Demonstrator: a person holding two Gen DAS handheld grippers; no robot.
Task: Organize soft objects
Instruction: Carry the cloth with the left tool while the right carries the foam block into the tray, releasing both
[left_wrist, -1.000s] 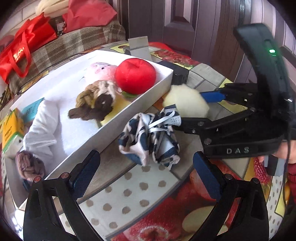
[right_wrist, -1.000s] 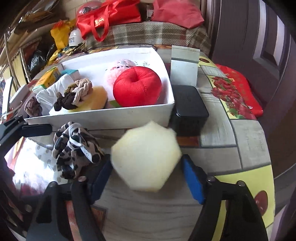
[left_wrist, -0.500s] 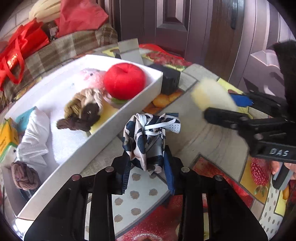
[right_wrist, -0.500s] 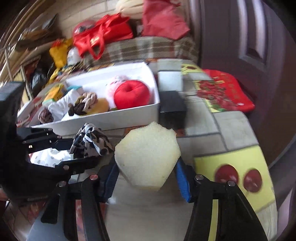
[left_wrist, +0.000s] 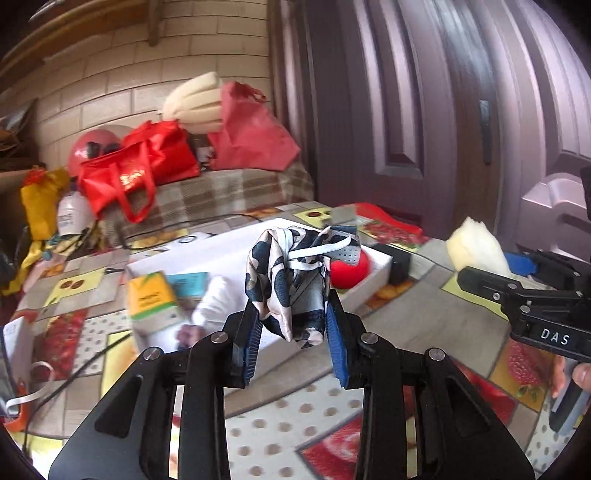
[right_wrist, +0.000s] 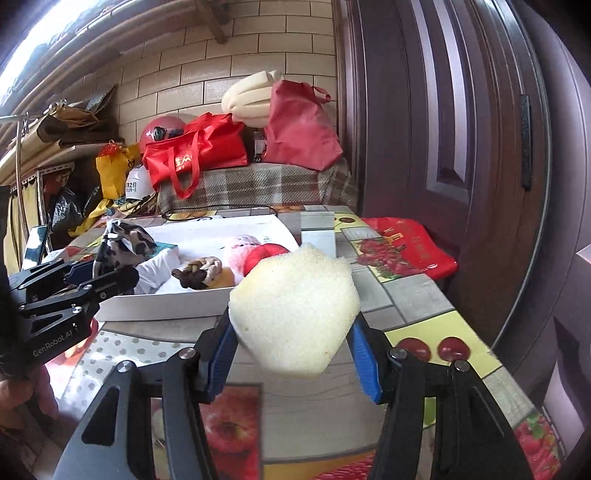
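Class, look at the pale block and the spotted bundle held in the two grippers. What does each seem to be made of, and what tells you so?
Pale block: apparently foam sponge, matte cream; its surface is grainy with tiny pores and its edges are cut flat.
Spotted bundle: probably thin woven cloth, slightly glossy; it creases, drapes limply, and shows a white strap.

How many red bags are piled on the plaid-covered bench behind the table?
2: a red tote bag with handles on the left, and a duller red bag to its right, leaning against cream foam. More may be hidden behind.
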